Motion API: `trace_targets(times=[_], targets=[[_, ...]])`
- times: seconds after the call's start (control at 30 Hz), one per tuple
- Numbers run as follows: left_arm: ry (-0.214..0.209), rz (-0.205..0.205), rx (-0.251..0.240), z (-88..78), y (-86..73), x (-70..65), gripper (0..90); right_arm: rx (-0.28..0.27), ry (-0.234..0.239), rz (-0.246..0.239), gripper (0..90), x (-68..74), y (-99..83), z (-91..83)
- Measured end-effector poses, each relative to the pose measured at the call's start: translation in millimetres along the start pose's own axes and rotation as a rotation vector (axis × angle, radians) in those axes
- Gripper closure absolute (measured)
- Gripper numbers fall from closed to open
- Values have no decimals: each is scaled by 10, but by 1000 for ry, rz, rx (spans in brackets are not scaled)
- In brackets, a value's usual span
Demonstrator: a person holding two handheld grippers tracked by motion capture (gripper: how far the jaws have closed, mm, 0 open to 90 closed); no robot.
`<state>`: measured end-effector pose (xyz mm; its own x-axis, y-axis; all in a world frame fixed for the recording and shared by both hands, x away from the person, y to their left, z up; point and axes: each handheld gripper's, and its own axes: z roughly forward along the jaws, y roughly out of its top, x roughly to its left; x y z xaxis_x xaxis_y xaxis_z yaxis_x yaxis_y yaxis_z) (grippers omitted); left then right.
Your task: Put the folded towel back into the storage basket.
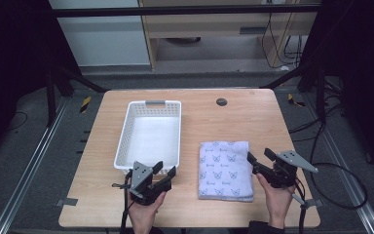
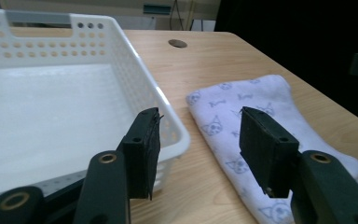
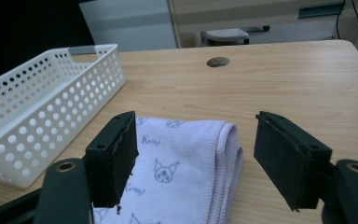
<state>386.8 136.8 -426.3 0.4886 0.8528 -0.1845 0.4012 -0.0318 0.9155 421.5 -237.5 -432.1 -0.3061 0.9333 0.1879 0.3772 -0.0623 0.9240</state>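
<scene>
Where the wooden bench point(image 1: 233, 122) carries its stock, two items are listed. Item one: white perforated basket point(image 1: 126, 141), rectangular, grey handle at the far end, standing left of centre with its long axis running away from the person; nothing lies inside, the pale floor showing bare in the left gripper view. Item two: folded cloth point(image 1: 225, 170), pale lilac with a small printed cat-face motif, lying flat on the bench just right of the basket and apart from it, nearer the person's edge. Its long axis runs from the near edge toward the far edge, roughly parallel to the basket; the rounded fold with stitched hem faces right in the right gripper view.

Left gripper point(image 1: 164, 171): held near the basket's near corner, fingers standing wide, nothing between them. Right gripper point(image 1: 258, 156): held just beside the cloth's right edge, pointing toward it, fingers likewise wide apart and not pressing the cloth. A round grommet point(image 1: 221, 102) sits in the bench's far part.
</scene>
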Motion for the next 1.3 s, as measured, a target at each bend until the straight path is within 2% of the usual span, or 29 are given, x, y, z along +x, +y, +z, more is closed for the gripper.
trace_targets(times=[0.1,0.23,0.27,0.37,0.6,0.73,1.07,1.17,1.23,1.3], targets=[[-21,-6,12,21,-20,-61,470,23,13,-27,307,32,23,29],[-47,7,51,84,-91,-172,470,44,30,-60,317,89,61,88],[-52,9,62,116,-123,-202,469,54,51,-74,323,110,69,125],[-61,8,75,147,-156,-232,469,62,53,-77,323,121,80,172],[-63,46,119,282,-249,-321,468,82,39,-74,320,113,112,243],[-77,39,143,358,-284,-356,468,82,32,-59,319,45,134,249],[-79,83,214,591,-384,-452,489,76,18,-44,322,-109,170,295],[-81,81,227,639,-400,-462,492,65,18,-35,327,-140,169,315],[-91,76,234,667,-411,-453,492,70,21,-30,326,-152,153,336],[-79,73,230,701,-423,-447,504,86,21,-33,325,-164,134,371]])
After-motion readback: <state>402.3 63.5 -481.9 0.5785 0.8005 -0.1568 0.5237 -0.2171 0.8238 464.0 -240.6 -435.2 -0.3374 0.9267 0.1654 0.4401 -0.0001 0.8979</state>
